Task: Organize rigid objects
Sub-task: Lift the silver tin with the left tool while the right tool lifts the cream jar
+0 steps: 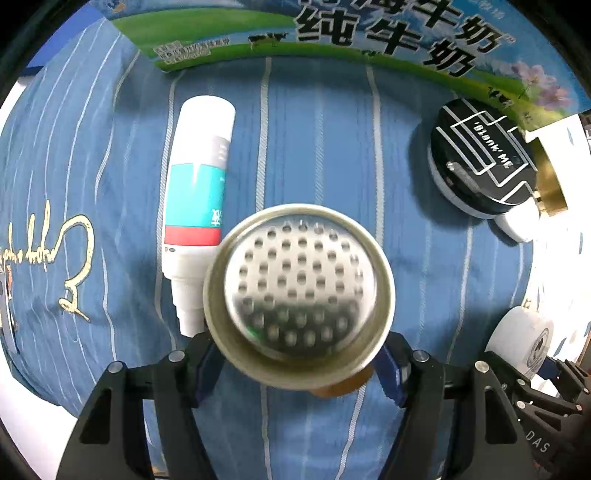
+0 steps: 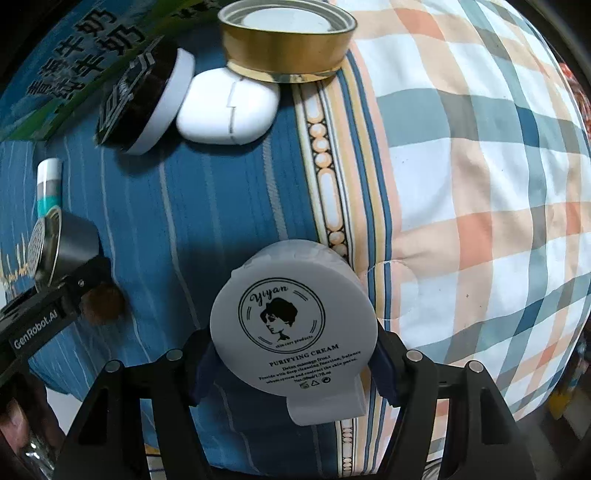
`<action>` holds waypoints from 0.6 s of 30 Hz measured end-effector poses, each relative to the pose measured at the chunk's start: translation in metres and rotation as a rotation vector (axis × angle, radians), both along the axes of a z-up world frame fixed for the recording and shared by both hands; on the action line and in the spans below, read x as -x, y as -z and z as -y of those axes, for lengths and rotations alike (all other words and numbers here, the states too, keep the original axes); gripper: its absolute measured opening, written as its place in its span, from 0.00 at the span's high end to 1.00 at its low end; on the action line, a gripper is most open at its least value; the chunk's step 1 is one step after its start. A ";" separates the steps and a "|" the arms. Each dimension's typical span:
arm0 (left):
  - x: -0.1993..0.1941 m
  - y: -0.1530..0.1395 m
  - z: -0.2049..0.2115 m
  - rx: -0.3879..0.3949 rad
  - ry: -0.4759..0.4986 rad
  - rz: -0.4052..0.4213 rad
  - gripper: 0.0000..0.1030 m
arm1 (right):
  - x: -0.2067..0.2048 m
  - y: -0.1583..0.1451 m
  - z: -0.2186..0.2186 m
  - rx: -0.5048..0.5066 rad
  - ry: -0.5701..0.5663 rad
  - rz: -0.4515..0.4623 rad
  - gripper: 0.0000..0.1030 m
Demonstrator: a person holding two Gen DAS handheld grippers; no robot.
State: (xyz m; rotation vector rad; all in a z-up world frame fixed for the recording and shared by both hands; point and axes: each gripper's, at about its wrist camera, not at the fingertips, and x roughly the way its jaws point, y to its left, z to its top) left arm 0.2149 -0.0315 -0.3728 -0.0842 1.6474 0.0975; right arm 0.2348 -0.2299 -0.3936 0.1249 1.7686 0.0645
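My left gripper is shut on a steel strainer cup with a perforated face and a brassy rim, its blue pads pressing the cup's sides above the blue striped cloth. In the right wrist view the same cup shows at the left edge. My right gripper is shut on a white round cream jar with a printed lid. A white tube with teal and red bands lies left of the cup. Up right, a black round compact leans on a white case beside a gold tin lid.
A blue and green milk carton box borders the cloth at the far side. A checked quilt fills the right of the right wrist view. A small brown round thing lies on the cloth under the left gripper.
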 end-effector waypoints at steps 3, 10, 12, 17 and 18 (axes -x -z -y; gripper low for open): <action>0.003 -0.018 0.008 0.015 0.011 0.022 0.35 | 0.004 -0.011 -0.007 -0.002 -0.008 0.013 0.33; -0.002 -0.060 0.038 0.035 0.092 0.066 0.78 | 0.007 -0.046 -0.017 -0.033 -0.015 0.041 0.33; -0.008 -0.058 0.036 0.067 0.077 0.033 0.77 | 0.006 -0.054 -0.021 -0.019 -0.020 0.049 0.33; -0.010 -0.066 0.008 0.241 -0.073 -0.010 0.49 | 0.005 -0.063 -0.024 -0.030 -0.004 0.046 0.33; -0.010 -0.069 0.003 0.260 -0.094 -0.010 0.39 | 0.005 -0.065 -0.023 -0.034 0.002 0.048 0.33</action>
